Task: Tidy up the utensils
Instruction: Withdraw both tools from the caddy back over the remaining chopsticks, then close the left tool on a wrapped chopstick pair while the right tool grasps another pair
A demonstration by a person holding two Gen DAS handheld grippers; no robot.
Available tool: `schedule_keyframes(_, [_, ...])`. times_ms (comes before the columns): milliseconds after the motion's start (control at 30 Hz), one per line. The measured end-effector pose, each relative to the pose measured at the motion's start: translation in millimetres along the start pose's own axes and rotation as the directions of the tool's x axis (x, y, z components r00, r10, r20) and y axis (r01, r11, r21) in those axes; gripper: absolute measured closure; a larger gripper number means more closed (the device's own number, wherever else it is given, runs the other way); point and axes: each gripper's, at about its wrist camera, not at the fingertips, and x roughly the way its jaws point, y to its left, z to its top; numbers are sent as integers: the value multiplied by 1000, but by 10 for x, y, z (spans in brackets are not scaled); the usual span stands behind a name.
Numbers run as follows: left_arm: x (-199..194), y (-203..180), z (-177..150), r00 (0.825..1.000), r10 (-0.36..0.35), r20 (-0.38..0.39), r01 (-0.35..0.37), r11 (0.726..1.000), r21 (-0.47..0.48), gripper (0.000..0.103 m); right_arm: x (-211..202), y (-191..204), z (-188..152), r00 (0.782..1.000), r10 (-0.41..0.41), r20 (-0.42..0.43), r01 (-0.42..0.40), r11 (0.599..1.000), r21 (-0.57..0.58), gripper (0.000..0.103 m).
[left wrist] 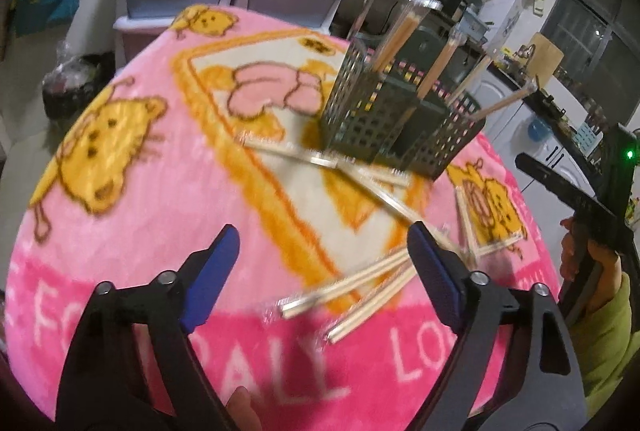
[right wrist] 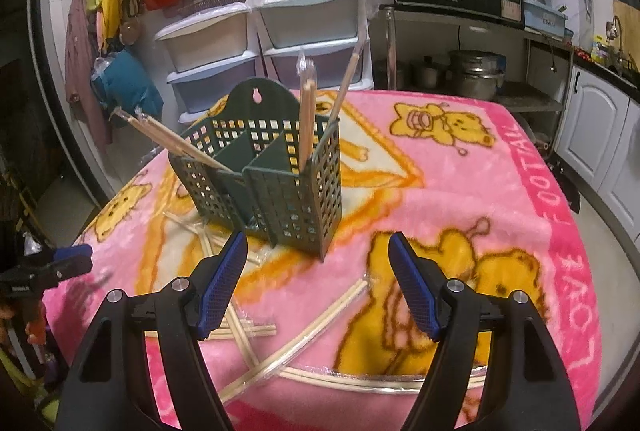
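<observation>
Both your grippers are spread wide with nothing between the pads: the left gripper [left wrist: 322, 255] hangs over a loose pair of wrapped chopsticks [left wrist: 352, 283], the right gripper [right wrist: 316, 263] sits just short of the green utensil caddy [right wrist: 264, 175]. The caddy stands upright mid-tabletop on the pink blanket [right wrist: 460, 191], and several chopstick pairs already lean out of its compartments, one bundle [right wrist: 172, 139] angled far out over its left wall. That's your first worry: brush those leaning sticks on the way in and I'd expect the light plastic caddy to tip, since the plush blanket gives it a soft footing. Second worry: the pairs lying on the tabletop [right wrist: 312, 335] cross over one another in clear sleeves, so closing on one may drag or flick its neighbour, and slick film could slip between the pads. From the left wrist view the picture is blurred, so exact contact there is hard to call. For room, you've got open blanket to the right of the caddy and in front of it; the tabletop edge drops away on the far right toward the white cabinets [right wrist: 592, 135], and behind the caddy the stacked drawers [right wrist: 224, 43] sit close. Your own two grippers are near each other, so mind a clash.
</observation>
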Motion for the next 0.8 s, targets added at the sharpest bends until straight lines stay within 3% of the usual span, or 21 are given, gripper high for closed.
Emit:
schedule_keyframes(233, [89, 113, -201, 998, 3, -55, -4, 1000, -25, 32, 128, 20, -82, 999, 4, -31, -4, 1000, 1, 33])
schedule_keyframes(567, [251, 274, -395, 992, -33, -118, 24, 997, -75, 51, 288, -58, -192, 997, -20, -76, 22, 999, 25, 33])
schedule_keyframes(633, [258, 283, -396, 993, -30, -117, 21, 997, -79, 59, 330, -99, -211, 996, -22, -91, 26, 999, 41, 33])
schedule_keyframes(700, [259, 301, -399, 993, -25, -115, 16, 996, -86, 73, 373, -136, -226, 994, -22, -107, 28, 998, 57, 33])
schedule_keyframes(800, [261, 313, -387, 993, -26, -116, 15, 995, -95, 80, 467, -202, -244, 990, -30, -138, 41, 996, 76, 34])
